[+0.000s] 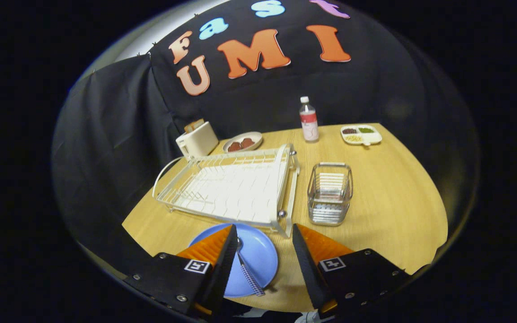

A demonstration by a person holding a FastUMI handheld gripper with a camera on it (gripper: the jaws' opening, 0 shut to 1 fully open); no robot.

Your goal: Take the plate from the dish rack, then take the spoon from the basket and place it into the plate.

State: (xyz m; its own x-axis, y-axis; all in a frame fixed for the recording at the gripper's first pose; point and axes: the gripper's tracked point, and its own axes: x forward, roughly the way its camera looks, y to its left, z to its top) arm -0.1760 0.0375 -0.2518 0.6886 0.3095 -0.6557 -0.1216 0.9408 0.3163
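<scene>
Gripper view: the round blue plate (258, 253) lies flat on the light wooden worktop (388, 211), just below and between the fingers, partly hidden by the left one; the metal spoon with the blue-and-white checked handle (247, 269) rests on the plate, bowl end away from the camera and handle running back toward the near rim, its long axis roughly along the line of the fingers, slightly slanted; it lies closer to the left finger than to the right. The gripper (263, 233) stands wide open and holds nothing; neither finger touches the spoon as far as can be seen. Judging from how things lie, both parts of the task look done, and any coming move is simply drawing back clear of the plate without nudging the handle, which sits just beside the left finger's inner edge. Just beyond the fingers stands the white wire dish rack (227, 186), no dishes in it; to its right, near but apart, the small clear basket with wire handles (330, 193) holds no utensil. Farther back are a cream toaster (196, 140), a shallow dish with dark red pieces (242, 142), a clear plastic bottle with a pink label (308, 120) and a white divided tray of small foods (361, 134).
</scene>
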